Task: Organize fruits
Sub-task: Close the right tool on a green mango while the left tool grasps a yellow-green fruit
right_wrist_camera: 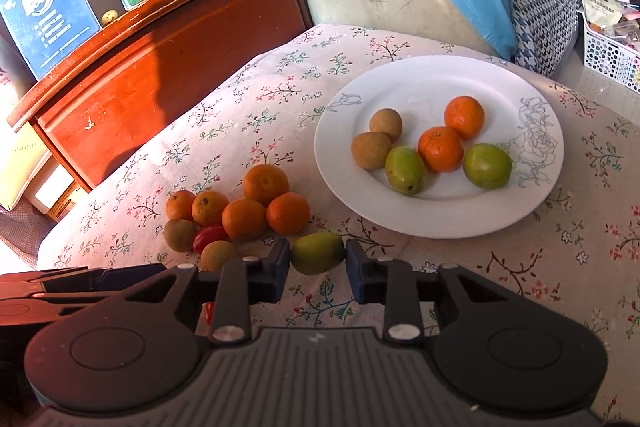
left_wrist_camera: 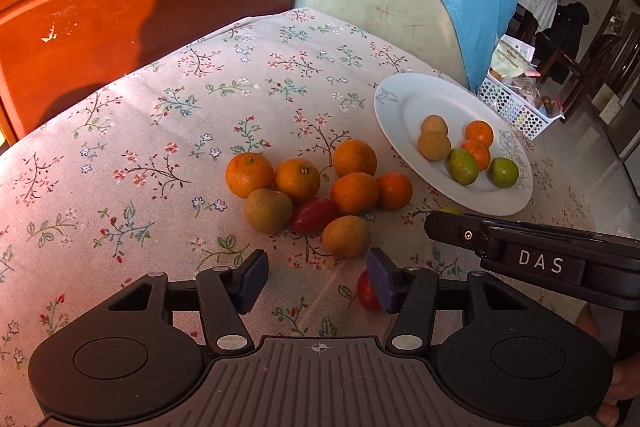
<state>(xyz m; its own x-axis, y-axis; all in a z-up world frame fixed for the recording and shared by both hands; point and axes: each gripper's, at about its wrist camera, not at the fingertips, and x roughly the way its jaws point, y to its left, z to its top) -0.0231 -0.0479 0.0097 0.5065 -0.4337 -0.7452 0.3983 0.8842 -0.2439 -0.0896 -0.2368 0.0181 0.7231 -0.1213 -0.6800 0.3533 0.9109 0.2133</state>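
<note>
Right wrist view only: right gripper (right_wrist_camera: 318, 269) fingers (right_wrist_camera: 280, 267) narrowed against a green fruit (right_wrist_camera: 318, 253) on the desk (right_wrist_camera: 560, 267), beside the plate (right_wrist_camera: 400, 215). Left wrist view: left gripper (left_wrist_camera: 318, 277) fingers part-open, empty, red fruit (left_wrist_camera: 367, 291) alongside; "DAS" lettering legible.

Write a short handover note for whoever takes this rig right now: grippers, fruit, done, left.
Right gripper: pads against a green fruit lying on the tablecloth, beside the white plate.
Left gripper: open, nothing between its pads; a red fruit lies just past one finger.
Done: six fruits on the plate: two orange, two green, two brown.
Left: the pile of oranges, brown fruits and a red one on the cloth, plus both fruits at the grippers.
</note>
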